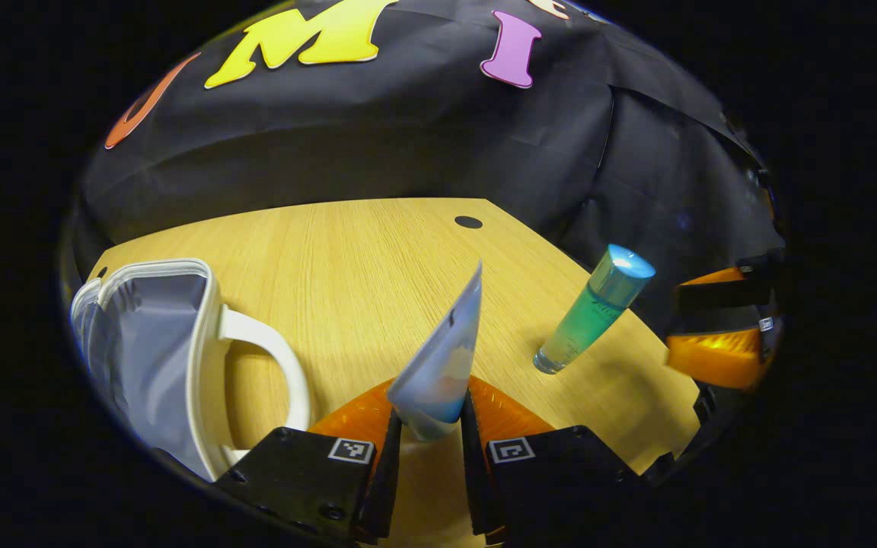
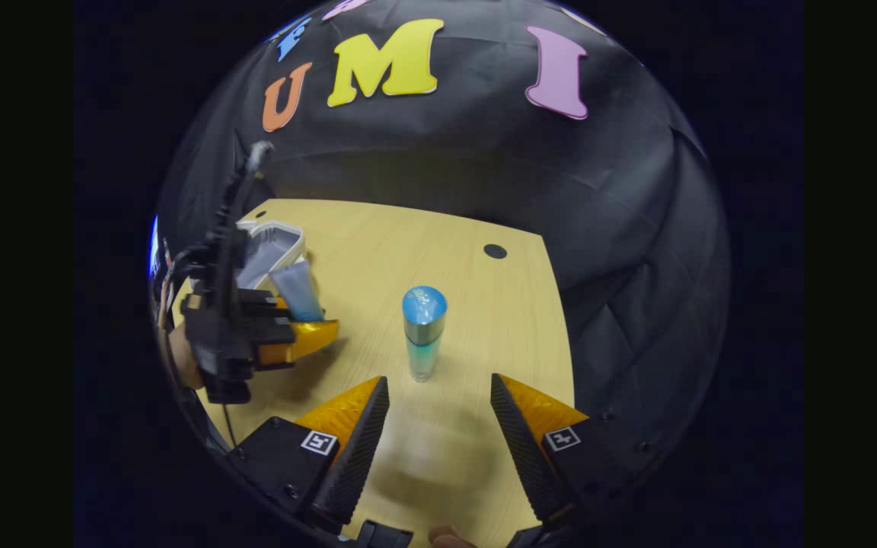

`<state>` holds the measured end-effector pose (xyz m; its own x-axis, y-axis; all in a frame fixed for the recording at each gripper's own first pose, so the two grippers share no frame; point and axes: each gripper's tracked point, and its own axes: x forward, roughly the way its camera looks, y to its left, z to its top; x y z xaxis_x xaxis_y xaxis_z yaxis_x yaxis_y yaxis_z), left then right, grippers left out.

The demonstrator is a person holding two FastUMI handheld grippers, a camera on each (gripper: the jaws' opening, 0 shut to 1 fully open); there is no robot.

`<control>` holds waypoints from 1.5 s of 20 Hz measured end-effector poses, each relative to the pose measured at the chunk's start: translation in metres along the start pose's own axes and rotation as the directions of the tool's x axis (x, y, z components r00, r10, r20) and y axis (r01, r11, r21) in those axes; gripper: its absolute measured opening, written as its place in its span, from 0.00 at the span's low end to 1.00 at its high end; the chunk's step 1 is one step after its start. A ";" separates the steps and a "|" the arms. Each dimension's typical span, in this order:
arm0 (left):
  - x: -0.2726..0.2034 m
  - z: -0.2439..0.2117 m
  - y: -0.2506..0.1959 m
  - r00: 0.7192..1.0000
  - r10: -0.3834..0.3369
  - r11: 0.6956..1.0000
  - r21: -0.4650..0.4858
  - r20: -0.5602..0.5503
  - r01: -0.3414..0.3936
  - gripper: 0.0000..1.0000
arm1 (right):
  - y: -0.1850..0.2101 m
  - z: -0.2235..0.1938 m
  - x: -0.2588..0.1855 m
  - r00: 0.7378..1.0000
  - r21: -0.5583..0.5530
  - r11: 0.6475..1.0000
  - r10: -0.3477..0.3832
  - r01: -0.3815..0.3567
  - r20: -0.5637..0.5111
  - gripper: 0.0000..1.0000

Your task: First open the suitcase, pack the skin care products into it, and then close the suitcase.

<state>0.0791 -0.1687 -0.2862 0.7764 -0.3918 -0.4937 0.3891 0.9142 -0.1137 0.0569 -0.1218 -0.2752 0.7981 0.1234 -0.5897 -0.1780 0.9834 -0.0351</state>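
Note:
My left gripper (image 1: 429,426) is shut on a pale blue squeeze tube (image 1: 446,358), held with its flat crimped end pointing up above the table. The open white suitcase (image 1: 151,350), with grey lining and a white handle, lies to the left of it. A green bottle (image 1: 594,308) with a blue cap stands upright to the right. In the right gripper view, that bottle (image 2: 423,331) stands just ahead of my open right gripper (image 2: 438,415), apart from both fingers. The left gripper (image 2: 286,335) with the tube (image 2: 298,289) appears at the left, near the suitcase (image 2: 271,247).
The wooden table (image 2: 438,236) has a round dark hole (image 2: 495,250) near its far right corner. Black cloth walls close in behind and to the right. A hand (image 2: 180,358) holds the left gripper at the table's left edge.

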 end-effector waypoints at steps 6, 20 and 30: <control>-0.081 0.021 0.010 0.998 0.055 0.998 0.004 0.025 -0.055 0.41 | 0.026 0.018 0.062 0.999 -0.008 0.999 0.042 -0.042 0.008 0.79; -0.167 -0.004 0.132 0.973 0.230 0.971 -0.060 -0.033 -0.232 0.41 | 0.019 -0.007 0.093 0.998 0.103 0.994 -0.019 0.025 -0.062 0.37; -0.133 -0.060 0.231 0.877 0.346 0.907 -0.119 -0.334 -0.403 0.41 | 0.089 0.017 0.009 0.999 0.150 0.988 0.038 -0.033 -0.031 0.33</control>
<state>0.0357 0.1009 -0.2988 0.6500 0.0077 -0.7599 -0.0191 0.9998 -0.0063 0.0580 -0.0314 -0.2693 0.7725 0.1569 -0.6153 -0.1162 0.9876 0.1060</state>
